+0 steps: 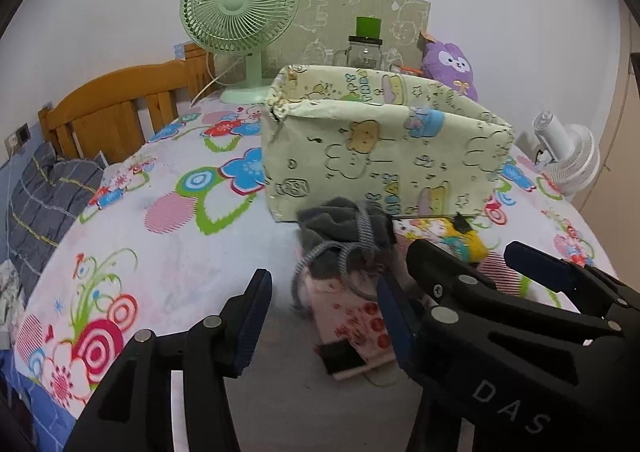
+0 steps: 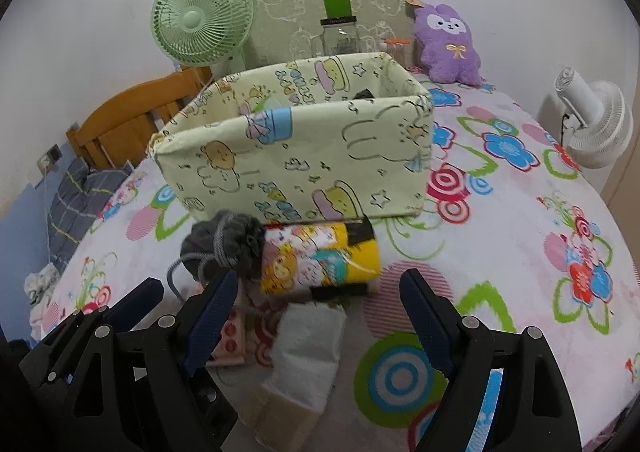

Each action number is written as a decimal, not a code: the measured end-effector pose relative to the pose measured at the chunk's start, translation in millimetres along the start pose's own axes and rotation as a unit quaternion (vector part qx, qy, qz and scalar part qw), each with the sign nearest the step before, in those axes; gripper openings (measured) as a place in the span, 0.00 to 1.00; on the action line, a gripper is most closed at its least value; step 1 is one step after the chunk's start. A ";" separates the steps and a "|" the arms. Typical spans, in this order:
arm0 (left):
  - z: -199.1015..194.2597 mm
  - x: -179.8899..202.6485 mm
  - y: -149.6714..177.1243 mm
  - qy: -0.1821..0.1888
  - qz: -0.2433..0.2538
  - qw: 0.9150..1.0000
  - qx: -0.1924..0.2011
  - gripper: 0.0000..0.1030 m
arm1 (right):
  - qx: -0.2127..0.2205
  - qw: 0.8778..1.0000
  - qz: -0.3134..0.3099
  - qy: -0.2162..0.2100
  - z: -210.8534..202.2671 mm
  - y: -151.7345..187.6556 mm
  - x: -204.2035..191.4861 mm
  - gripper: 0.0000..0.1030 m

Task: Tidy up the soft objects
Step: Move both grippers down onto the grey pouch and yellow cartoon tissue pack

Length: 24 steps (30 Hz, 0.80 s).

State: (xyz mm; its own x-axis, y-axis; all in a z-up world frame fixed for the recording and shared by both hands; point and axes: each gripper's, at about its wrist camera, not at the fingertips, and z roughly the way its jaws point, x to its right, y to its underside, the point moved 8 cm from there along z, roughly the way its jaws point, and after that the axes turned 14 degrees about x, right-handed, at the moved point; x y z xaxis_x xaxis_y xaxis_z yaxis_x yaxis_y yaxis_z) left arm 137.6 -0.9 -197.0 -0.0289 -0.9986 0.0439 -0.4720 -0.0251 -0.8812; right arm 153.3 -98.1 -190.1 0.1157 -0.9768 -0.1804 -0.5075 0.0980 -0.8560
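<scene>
A pale yellow fabric box [image 1: 380,156] [image 2: 300,164] with cartoon prints stands on the flowered bedsheet [image 1: 168,252]. In front of it lie a grey drawstring pouch [image 1: 344,228] [image 2: 224,248], a yellow rolled cloth [image 2: 320,256] [image 1: 460,240], a pink-and-red printed cloth [image 1: 352,332] and a white fluffy cloth [image 2: 308,344]. My left gripper [image 1: 324,320] is open, with the pink cloth lying between its fingers. The right gripper [image 2: 320,316] is open over the white cloth, just short of the yellow roll. Something dark [image 2: 362,94] shows inside the box.
A green fan [image 1: 240,8], a glass jar [image 1: 364,52] and a purple plush [image 1: 450,68] stand behind the box near the wall. A white fan [image 1: 568,156] sits at the right bed edge. A wooden headboard [image 1: 120,104] and a grey blanket [image 1: 48,196] are on the left.
</scene>
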 end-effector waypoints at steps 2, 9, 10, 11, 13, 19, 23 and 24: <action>3.9 -2.6 -0.4 -0.004 0.004 1.000 -0.002 0.55 | -0.004 1.000 0.000 -0.001 6.0 -0.1 -2.0 0.83; 13.9 -3.1 5.0 -0.001 0.007 1.000 -0.014 0.56 | -0.035 0.999 -0.004 0.018 29.2 6.0 1.6 0.83; 15.6 -3.3 5.4 0.000 0.006 1.000 -0.015 0.56 | -0.040 0.999 0.000 0.016 31.6 7.5 2.5 0.83; 16.3 -3.3 5.5 0.001 0.005 1.000 -0.016 0.56 | -0.043 0.999 0.004 0.015 33.0 8.3 3.5 0.83; 18.0 -2.2 5.2 0.000 0.008 1.000 -0.020 0.57 | -0.045 0.999 0.006 0.014 34.5 8.0 5.2 0.79; 21.7 6.8 0.9 0.002 0.021 1.000 -0.017 0.60 | -0.044 0.999 0.011 0.015 33.8 5.2 14.8 0.70; 26.0 11.8 -2.8 0.004 0.022 1.000 -0.012 0.62 | -0.039 0.999 0.021 0.020 32.2 1.2 23.6 0.69; 27.3 13.1 -3.6 0.004 0.024 1.000 -0.012 0.62 | -0.037 0.999 0.024 0.022 31.5 0.0 25.8 0.69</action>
State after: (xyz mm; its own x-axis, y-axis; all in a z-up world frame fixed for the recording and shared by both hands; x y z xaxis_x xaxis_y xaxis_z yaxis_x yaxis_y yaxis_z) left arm 162.9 -15.2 -206.1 -0.0586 -0.9983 0.0065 -0.4907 0.0231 -0.8710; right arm 183.2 -117.3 -210.1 0.0525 -0.9791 -0.1967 -0.5733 0.1318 -0.8087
